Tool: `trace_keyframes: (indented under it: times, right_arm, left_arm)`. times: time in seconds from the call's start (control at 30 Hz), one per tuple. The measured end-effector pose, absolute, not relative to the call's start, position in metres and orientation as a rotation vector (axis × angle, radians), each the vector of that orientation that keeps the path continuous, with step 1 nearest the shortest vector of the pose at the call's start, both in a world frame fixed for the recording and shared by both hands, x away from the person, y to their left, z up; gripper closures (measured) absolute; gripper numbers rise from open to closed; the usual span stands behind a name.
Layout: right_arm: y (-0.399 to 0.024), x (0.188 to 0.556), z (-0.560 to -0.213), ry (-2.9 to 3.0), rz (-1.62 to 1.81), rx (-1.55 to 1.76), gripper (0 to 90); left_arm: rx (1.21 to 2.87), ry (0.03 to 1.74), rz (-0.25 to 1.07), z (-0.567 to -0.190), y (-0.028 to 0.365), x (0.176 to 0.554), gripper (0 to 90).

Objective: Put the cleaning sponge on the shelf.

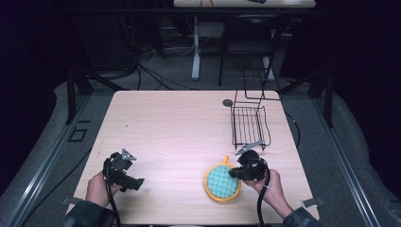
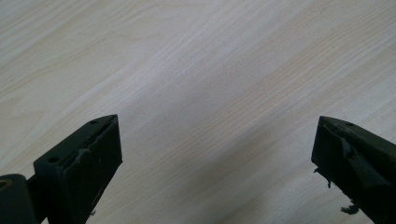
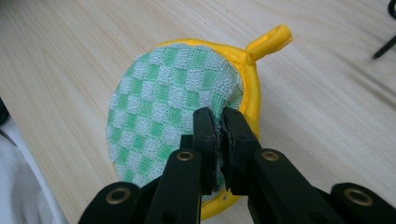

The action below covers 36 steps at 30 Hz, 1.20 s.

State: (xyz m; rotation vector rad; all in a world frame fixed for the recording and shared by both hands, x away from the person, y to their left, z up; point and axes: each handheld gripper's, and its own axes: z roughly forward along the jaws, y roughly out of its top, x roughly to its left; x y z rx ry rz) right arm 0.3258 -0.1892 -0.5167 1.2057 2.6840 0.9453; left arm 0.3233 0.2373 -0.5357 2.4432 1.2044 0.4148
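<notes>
A round pot holder [image 1: 222,182] with a green-and-white checked face, a yellow rim and a yellow loop lies on the table's near right part. My right gripper [image 1: 235,173] is shut on the pot holder [image 3: 173,107], its two black jaws pinching the yellow edge [image 3: 252,107] between them. That gripper [image 3: 218,116] lifts the pinched side a little off the wood. My left gripper [image 1: 139,183] hovers over bare wood at the near left, open, with nothing between its fingers [image 2: 88,158].
A black wire rack [image 1: 249,124] stands at the table's right, beyond my right gripper. A small dark round hole [image 1: 227,102] sits in the wooden table [image 1: 175,127] near its far edge. Cables and table legs lie on the floor behind.
</notes>
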Motion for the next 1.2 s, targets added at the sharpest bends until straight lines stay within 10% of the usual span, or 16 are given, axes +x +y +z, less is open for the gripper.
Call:
trace_keyframes:
  times: [1.2]
  right_arm:
    - [-0.207,0.318,-0.481,2.512,1.017,1.173,85.5]
  left_arm:
    - [2.437,1.193,0.43,-0.535,0.237,0.323,1.9]
